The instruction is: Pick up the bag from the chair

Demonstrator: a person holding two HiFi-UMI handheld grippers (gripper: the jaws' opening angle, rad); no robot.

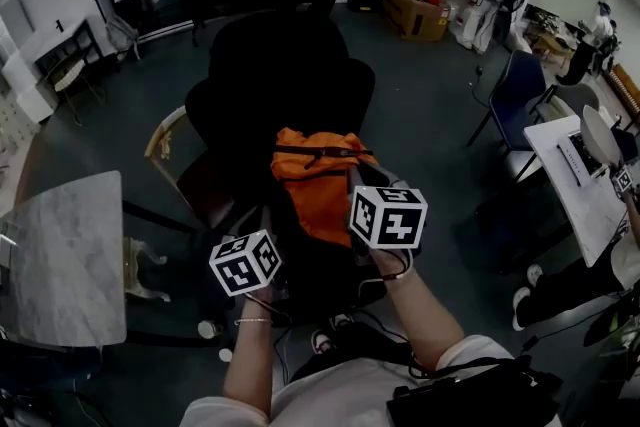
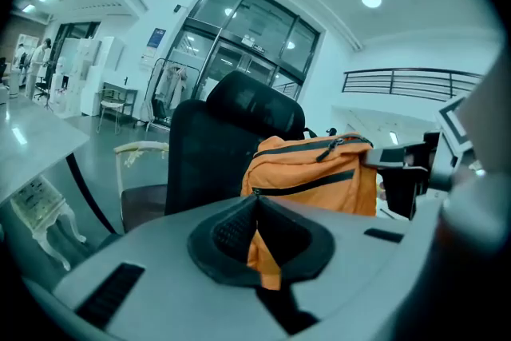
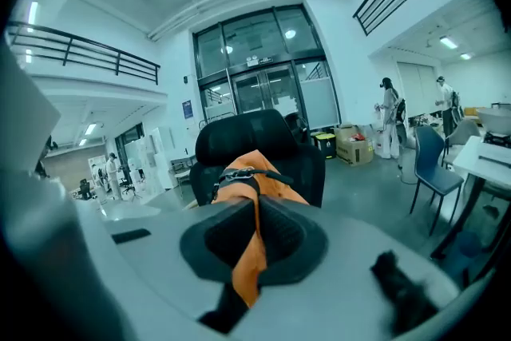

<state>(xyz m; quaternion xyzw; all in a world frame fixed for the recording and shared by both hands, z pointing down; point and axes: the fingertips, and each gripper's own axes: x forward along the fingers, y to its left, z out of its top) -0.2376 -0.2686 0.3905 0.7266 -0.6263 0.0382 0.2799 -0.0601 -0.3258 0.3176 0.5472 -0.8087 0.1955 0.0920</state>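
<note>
An orange bag [image 1: 315, 177] with black straps and zips rests on the seat of a black office chair [image 1: 280, 65], against its backrest. My left gripper [image 1: 268, 221] is at the bag's near left edge and my right gripper [image 1: 358, 187] at its near right side. In the left gripper view the bag [image 2: 319, 172] stands just ahead, and the left gripper [image 2: 257, 202] is shut with a fold of orange fabric pinched between the pads. The right gripper [image 3: 255, 205] is likewise shut on orange fabric of the bag [image 3: 249, 172]. I cannot tell whether the bag is off the seat.
A marble-topped table [image 1: 60, 255] stands at the left, with a pale wooden chair [image 1: 163, 143] behind it. A blue chair [image 1: 520, 95] and a white desk [image 1: 580, 185] are at the right. Cardboard boxes [image 1: 418, 10] sit at the back. A cable hangs below my arms.
</note>
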